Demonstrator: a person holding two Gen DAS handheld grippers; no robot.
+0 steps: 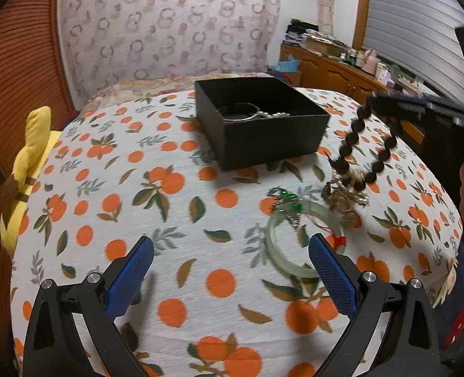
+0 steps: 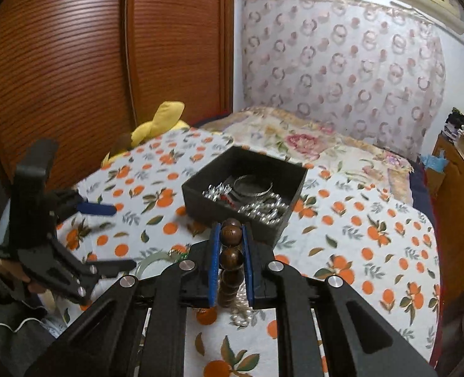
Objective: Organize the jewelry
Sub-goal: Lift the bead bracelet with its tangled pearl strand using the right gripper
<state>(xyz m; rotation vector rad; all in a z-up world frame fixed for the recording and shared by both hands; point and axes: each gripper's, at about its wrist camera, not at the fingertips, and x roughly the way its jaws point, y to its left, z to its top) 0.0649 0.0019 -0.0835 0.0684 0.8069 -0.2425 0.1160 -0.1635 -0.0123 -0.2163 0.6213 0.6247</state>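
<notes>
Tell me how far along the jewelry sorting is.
Done: a silver bangle and pearl strands lie in the black box. In hand: the right gripper is shut on the brown bead bracelet, lifted clear. Left: the jade bangle, green piece and gold tangle remain on the cloth; the left gripper is open.

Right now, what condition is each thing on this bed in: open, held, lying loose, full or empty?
Black square cardboard box: lid off, holding silver bangles and pearly beads.
Dark brown wooden bead bracelet: pinched in the right gripper, dangling above the cloth.
Pale green jade bangle: lying flat on the orange-print cloth.
Gold-coloured jewellery heap: loose on the cloth, tangled.
Left gripper: open, holding nothing.
</notes>
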